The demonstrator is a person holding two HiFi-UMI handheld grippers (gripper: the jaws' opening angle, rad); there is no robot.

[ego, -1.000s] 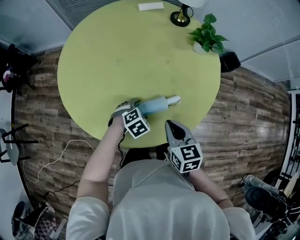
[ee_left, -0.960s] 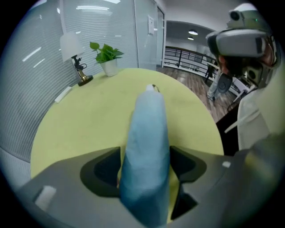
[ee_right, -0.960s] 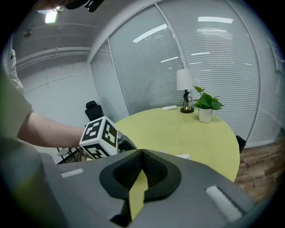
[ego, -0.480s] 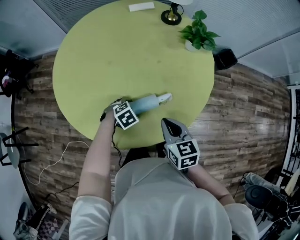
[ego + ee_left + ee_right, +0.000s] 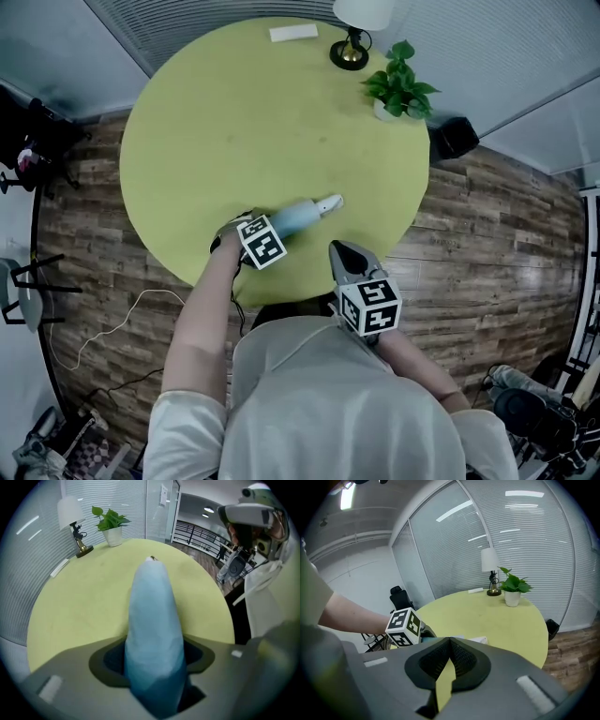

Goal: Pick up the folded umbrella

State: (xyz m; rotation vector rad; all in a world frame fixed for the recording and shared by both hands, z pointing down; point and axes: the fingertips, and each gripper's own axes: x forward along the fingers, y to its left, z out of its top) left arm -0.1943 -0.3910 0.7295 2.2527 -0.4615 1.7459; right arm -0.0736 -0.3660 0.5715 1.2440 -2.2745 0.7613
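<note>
Folded umbrella [image 5: 305,213], pale blue, lying flat on the yellow table [image 5: 216,112] just below centre of the head view, pale end [image 5: 330,202] pointing right, not yet lifted.

Left gripper [image 5: 251,223] set down over its left end, aimed steeply at the table. Fingers just been closing, with the blue roll [image 5: 154,634] between them and filling the gap from pad to pad in the left gripper view. Judged gripped rather than merely straddled.

Right gripper [image 5: 345,255] at lower right of the umbrella, past the table edge and close to the body. Fingers pressed together on nothing.

For the step in hand:
- Finish the squeeze before pulling upward. Soft fabric likely to give, so wait for a firm bite on the core.
- Grip placed near one end, so expect the long free end to droop.
- Raise slowly and straight up, wrist steady, no dragging across the table.
- Keep the right gripper clear, or bring it under the free end in case of sagging.

Farther off, along the top of the head view: lamp [image 5: 352,47], potted plant [image 5: 398,89] and a flat white object [image 5: 292,33], all well apart from the lift path
</note>
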